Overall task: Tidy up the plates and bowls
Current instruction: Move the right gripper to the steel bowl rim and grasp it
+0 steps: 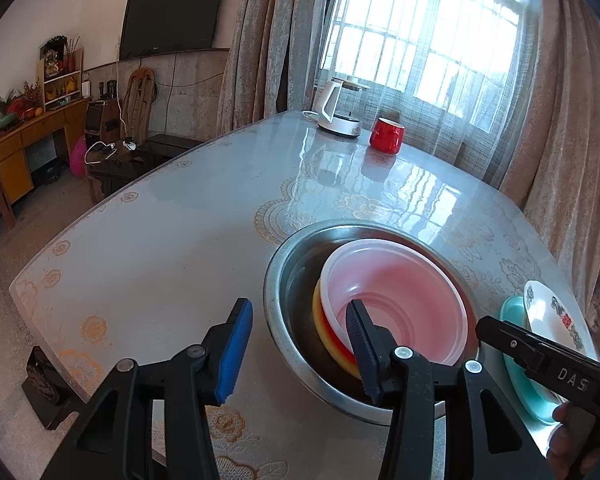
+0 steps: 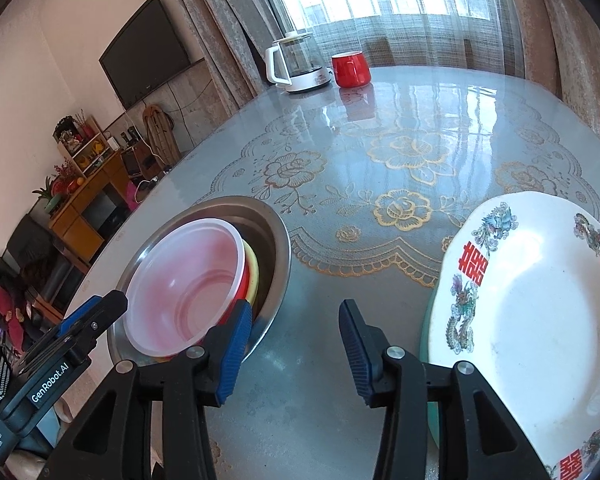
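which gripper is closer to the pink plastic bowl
Left. The left gripper straddles the metal basin's near rim, one finger beside the pink bowl. The right gripper hangs over bare table between basin and white plate.

Window [image 1: 424,36] daylight glares off table [image 1: 204,216]; fisheye-warped edges.

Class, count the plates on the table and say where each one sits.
2. The white patterned plate lies on top of the teal plate, stacked right of the steel basin. Others could be hidden beneath.
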### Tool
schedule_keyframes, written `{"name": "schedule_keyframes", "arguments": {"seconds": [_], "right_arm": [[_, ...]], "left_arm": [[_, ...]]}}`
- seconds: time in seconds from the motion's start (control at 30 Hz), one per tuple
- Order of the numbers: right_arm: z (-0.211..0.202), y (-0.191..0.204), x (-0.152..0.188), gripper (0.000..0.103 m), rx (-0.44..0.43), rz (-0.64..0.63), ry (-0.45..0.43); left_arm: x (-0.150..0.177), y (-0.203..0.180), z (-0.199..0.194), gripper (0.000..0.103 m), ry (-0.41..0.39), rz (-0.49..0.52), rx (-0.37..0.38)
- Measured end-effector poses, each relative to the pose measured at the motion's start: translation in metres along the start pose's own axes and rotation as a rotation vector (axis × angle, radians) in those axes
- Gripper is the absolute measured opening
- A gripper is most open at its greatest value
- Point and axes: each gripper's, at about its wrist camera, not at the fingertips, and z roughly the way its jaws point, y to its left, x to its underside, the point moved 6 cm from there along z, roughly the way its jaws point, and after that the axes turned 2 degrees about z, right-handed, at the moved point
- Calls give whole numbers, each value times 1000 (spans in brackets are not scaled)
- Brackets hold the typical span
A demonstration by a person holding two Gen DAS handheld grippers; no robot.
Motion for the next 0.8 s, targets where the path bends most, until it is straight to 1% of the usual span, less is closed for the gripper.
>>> {"name": "schedule_keyframes", "arguments": {"seconds": [0.27,0.43,0.57,0.63,0.73,0.8], "right_arm": [[0,1,-2,48,19,-22,3],[-1,-6,-7,48,37,-18,2],[-2,-11,-14,48,41,-5,-5],[-2,-11,-18,48,31,4,-3],[0,-8,-24,48,10,4,-2],[3,-5,-27,41,11,-5,2]], "left_arm": [[1,12,1,50,10,-25,0],[4,23,5,50,41,-50,17],[1,30,7,49,46,-71,36],[0,33,8,49,54,-90,63],[-1,36,8,49,41,-108,101],[-3,36,10,49,41,-114,142]]}}
